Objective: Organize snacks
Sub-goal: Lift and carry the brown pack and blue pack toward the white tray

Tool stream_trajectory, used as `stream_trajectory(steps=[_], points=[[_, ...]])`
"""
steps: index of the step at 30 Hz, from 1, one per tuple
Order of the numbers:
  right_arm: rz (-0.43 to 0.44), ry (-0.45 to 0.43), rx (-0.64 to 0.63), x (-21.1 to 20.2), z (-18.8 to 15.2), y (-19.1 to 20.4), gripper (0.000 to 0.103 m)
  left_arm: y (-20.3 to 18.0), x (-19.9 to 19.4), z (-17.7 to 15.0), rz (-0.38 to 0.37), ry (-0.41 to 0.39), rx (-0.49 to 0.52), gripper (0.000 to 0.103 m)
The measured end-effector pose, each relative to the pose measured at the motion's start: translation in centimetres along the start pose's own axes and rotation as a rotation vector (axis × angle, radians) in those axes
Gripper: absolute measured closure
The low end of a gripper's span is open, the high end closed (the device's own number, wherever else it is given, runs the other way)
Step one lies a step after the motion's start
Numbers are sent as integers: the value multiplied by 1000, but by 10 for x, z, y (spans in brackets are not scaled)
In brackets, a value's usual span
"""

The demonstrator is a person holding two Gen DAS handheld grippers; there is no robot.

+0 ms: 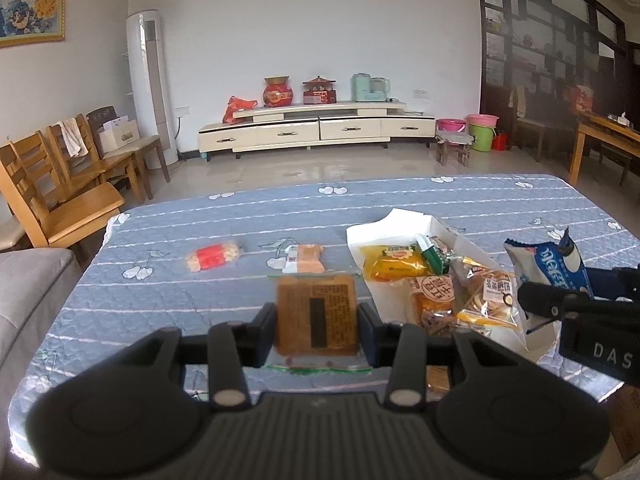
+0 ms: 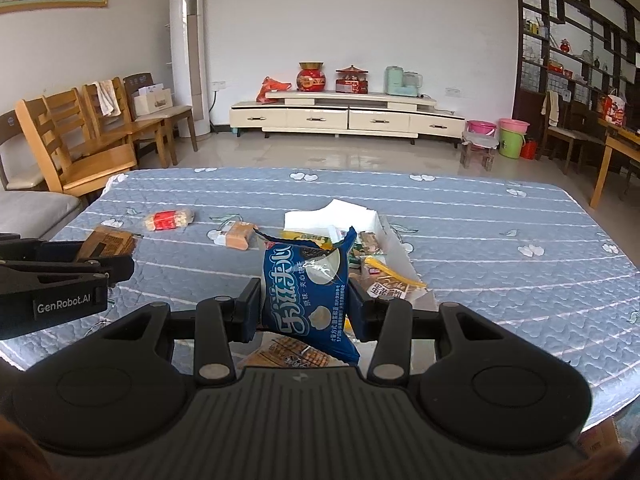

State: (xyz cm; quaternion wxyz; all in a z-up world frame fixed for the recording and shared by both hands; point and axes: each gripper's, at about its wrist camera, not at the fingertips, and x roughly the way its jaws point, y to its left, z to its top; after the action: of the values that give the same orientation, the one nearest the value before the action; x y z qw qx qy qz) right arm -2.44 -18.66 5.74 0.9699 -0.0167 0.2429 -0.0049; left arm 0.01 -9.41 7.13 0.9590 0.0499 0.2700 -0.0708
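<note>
My left gripper (image 1: pixel 318 316) is shut on a brown square snack packet (image 1: pixel 316 312) and holds it above the blue quilted table (image 1: pixel 200 216). My right gripper (image 2: pixel 306 304) is shut on a blue biscuit packet (image 2: pixel 304 296), held upright over a white box (image 2: pixel 360 216) with several snack packets in it. The white box (image 1: pixel 404 220) shows right of my left gripper, with a yellow packet (image 1: pixel 394 266) inside. A red-banded snack (image 1: pixel 214 257) and an orange-white snack (image 1: pixel 304 258) lie loose on the table. The right gripper (image 1: pixel 576 300) is at the right edge of the left wrist view.
Wooden chairs (image 1: pixel 60 184) stand left of the table and a grey sofa (image 1: pixel 24 292) at its near left. A cream TV cabinet (image 1: pixel 316 128) stands against the far wall. Buckets (image 1: pixel 482 132) and a small stool (image 1: pixel 454 148) are at the back right.
</note>
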Motion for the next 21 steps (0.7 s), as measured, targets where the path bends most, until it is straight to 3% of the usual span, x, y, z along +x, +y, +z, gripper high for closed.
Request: stream_trajectory(steps=[21], points=[[-86,-13,71,-3,-1,-9,49,-15,8,3,-45,10,9,61]])
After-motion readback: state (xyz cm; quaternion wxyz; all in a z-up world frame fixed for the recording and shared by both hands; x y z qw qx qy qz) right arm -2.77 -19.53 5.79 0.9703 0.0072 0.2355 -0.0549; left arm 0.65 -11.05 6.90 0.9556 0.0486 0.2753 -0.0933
